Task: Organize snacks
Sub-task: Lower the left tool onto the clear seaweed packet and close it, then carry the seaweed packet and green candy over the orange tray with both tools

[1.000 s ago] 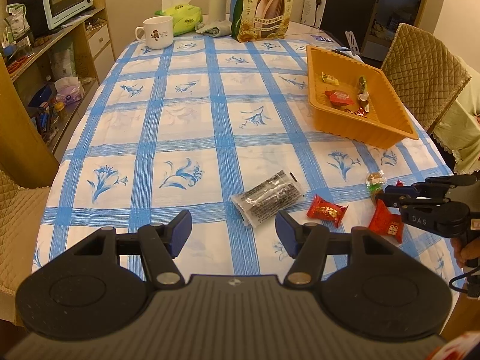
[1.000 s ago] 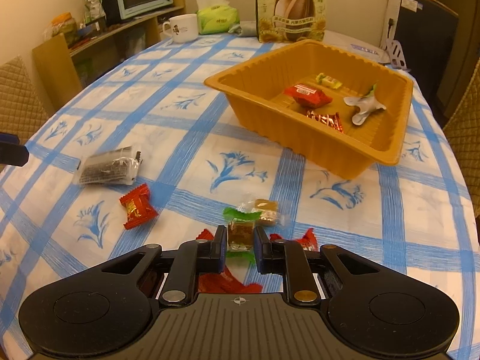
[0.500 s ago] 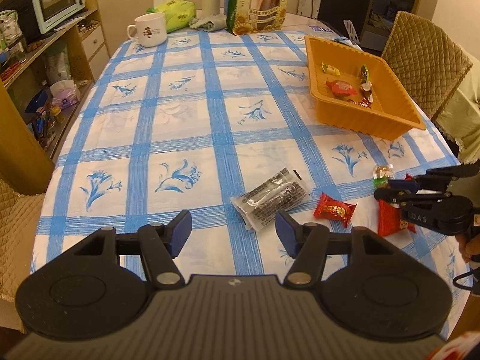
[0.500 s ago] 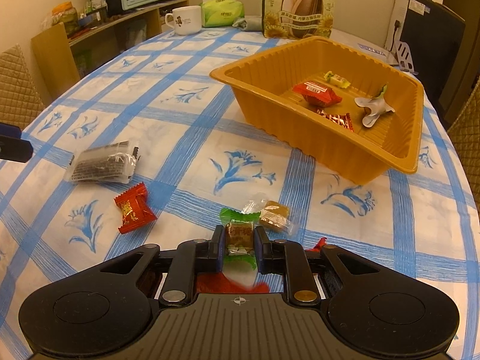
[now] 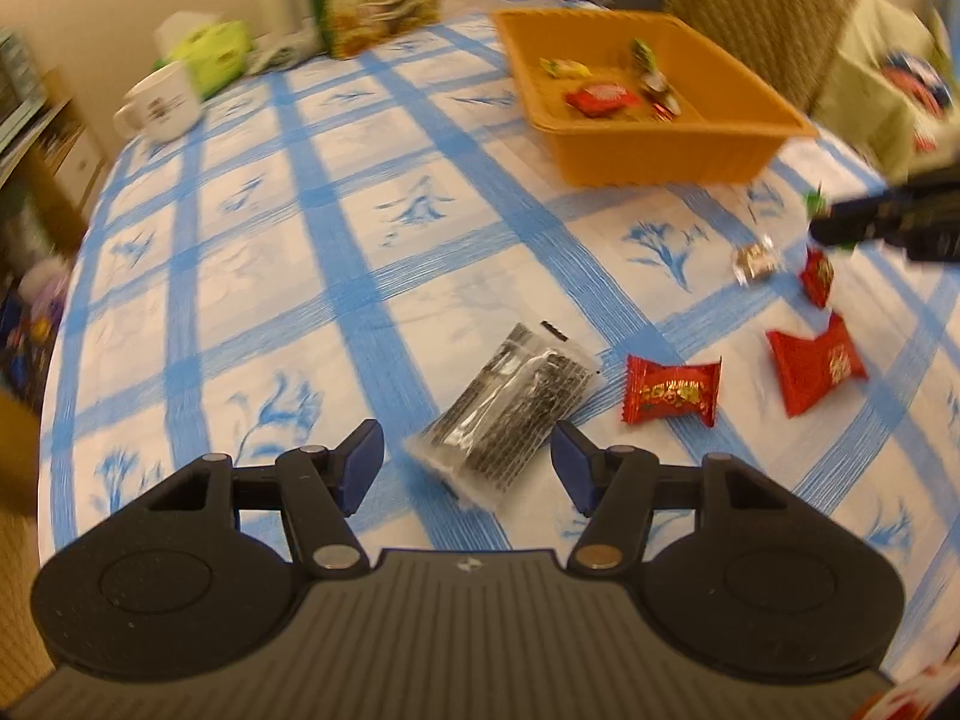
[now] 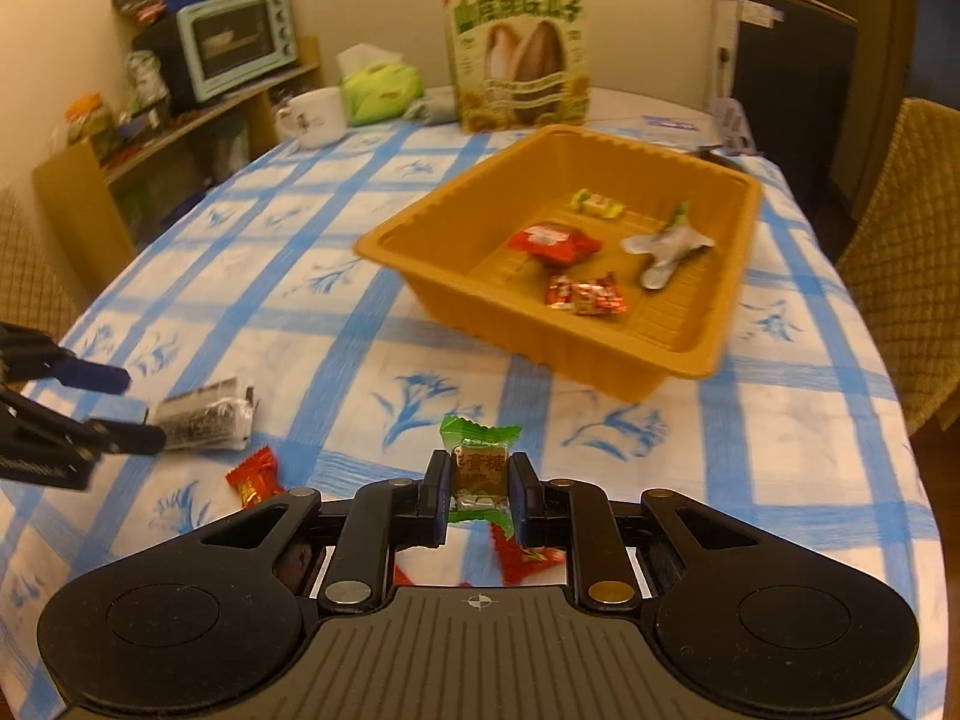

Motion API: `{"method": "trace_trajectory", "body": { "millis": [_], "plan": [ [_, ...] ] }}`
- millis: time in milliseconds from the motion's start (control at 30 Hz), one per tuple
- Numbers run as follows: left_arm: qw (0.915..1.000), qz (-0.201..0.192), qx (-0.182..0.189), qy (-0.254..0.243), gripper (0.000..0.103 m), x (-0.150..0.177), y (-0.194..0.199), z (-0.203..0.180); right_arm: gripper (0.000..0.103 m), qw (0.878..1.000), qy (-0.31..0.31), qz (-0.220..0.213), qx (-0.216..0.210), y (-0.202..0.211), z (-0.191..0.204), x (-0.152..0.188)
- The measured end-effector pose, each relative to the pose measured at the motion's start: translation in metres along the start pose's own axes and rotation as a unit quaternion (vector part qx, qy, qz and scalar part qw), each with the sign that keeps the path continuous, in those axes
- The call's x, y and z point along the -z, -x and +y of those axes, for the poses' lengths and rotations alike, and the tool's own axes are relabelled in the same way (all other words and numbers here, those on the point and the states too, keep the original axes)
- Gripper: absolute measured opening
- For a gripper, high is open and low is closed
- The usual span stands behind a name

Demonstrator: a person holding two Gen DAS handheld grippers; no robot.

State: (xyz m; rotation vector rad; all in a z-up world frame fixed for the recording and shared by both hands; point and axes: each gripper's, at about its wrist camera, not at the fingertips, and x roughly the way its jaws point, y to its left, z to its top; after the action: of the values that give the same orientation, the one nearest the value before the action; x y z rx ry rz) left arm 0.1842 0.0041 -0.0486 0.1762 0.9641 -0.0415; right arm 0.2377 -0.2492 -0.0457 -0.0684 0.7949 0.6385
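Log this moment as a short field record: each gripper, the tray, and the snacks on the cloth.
left gripper: open, over the clear dark snack packet
right gripper: shut on the green-wrapped candy, lifted off the tablecloth
orange tray: four wrapped snacks inside
loose on cloth: red candy, red packet, small clear-wrapped candy

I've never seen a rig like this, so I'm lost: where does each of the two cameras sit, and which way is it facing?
Left wrist view: sits on the left tongs, looking down along their open blue-padded fingers at the clear packet of dark snack on the blue-checked tablecloth; the right tongs show at its right edge.
Right wrist view: sits on the right tongs, shut on a green-wrapped brown candy, facing the orange plastic tray; the left tongs show at its left edge.
Both share the tray, packet and red-wrapped candies.
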Motion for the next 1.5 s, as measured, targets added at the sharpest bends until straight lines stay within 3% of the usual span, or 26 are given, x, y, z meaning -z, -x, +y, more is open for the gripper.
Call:
{"method": "trace_trajectory", "body": {
  "millis": [333,467,600,1033,1500],
  "plan": [
    [0.9968,0.014,0.032,-0.072,0.057,-0.014,-0.03,-0.008,0.02,0.998,-0.058,-0.004,0.038,0.027,-0.025,0.012],
    [0.9967,0.018,0.051,-0.06,0.042,-0.018,-0.033,-0.006,0.02,0.996,-0.071,-0.006,0.048,0.035,-0.03,0.018],
    [0.9975,0.018,0.047,-0.05,0.036,-0.018,-0.032,-0.008,0.02,0.996,-0.076,-0.008,0.052,0.039,-0.029,0.02],
    [0.9992,0.012,0.039,0.001,0.034,-0.007,-0.009,-0.002,0.02,0.998,-0.059,-0.014,0.036,0.045,-0.011,0.017],
    [0.9962,-0.036,0.031,0.073,0.034,-0.001,0.064,0.012,0.02,0.998,-0.059,-0.01,0.01,0.064,0.0,0.019]
  ]
}}
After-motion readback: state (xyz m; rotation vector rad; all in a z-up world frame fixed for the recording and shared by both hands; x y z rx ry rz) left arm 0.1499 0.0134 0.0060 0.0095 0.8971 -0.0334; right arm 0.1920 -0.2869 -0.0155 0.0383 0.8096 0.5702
